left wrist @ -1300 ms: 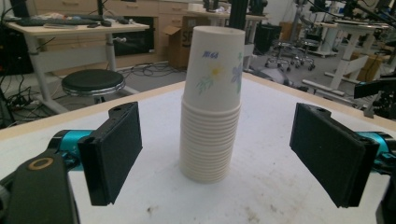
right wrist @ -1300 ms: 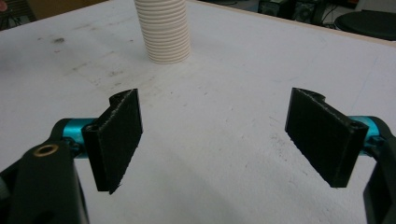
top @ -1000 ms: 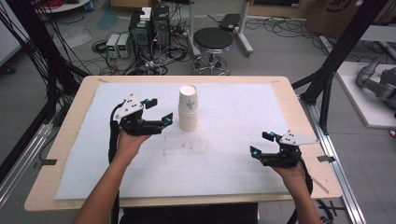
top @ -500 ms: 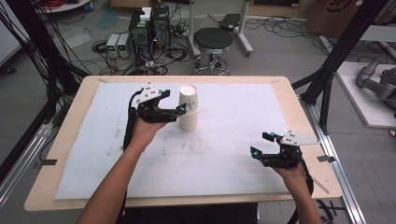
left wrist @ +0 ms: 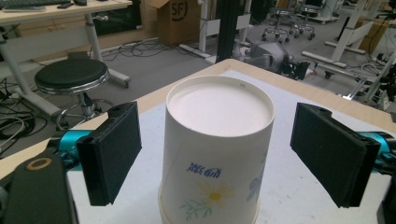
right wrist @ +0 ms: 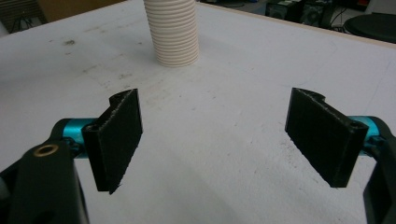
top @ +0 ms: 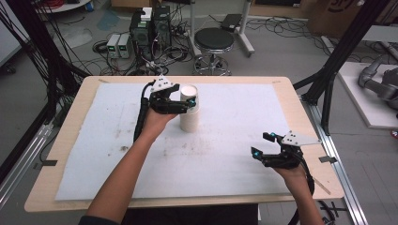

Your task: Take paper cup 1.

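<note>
A stack of upside-down white paper cups (top: 189, 111) stands on the white mat (top: 234, 154), toward its back left of centre. The top cup (left wrist: 215, 149) carries a flower print and blue lettering. My left gripper (top: 187, 104) is at the top of the stack, open, with a black pad (left wrist: 112, 158) on either side of the top cup and a gap to each. My right gripper (top: 264, 145) rests open near the front right of the mat, nothing between its pads (right wrist: 119, 135). From there the ribbed stack (right wrist: 173, 32) stands far ahead.
The mat covers a wooden table (top: 56, 140). Beyond the back edge are a black stool (top: 213, 42), computer boxes (top: 150, 23) and loose cables on the floor. A black frame post (top: 338, 61) rises at the right. The mat around the stack is bare, with some dark smudges.
My left gripper has moved right, from beside the stack to around its top cup, its jaws still apart. The right gripper has stayed put.
</note>
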A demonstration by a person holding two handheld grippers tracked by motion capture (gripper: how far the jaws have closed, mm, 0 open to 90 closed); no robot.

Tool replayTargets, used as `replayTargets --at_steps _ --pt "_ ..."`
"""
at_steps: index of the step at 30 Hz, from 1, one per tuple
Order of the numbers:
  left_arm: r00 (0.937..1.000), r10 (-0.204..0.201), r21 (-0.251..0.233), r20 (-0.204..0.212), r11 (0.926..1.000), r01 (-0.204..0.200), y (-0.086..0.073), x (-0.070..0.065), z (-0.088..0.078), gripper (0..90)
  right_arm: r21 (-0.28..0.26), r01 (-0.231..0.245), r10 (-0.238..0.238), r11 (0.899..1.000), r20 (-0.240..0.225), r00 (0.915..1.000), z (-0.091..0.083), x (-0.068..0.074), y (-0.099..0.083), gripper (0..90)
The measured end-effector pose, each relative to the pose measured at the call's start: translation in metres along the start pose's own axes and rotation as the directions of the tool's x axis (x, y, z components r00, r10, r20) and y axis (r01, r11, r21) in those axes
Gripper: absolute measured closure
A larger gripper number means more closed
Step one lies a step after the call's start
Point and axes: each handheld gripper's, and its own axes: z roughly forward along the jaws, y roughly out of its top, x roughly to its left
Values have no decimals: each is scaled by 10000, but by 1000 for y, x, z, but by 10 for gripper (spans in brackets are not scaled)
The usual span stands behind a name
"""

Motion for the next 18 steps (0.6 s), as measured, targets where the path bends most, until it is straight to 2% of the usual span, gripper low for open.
replayTargets --at_steps 7,11,18 --pt "9999 -77 105 110 9999 75 -4 2 11 184 -35 -26 26 10000 44 10000 -3 -1 -1 196" --pt "9998 -54 34 180 10000 54 -5 3 12 256 -9 -99 100 10000 36 9999 -4 -1 -2 195" --pt "9996 50 -93 267 9999 -48 -4 3 13 326 14 -83 83 10000 8 10000 -3 -1 -3 195"
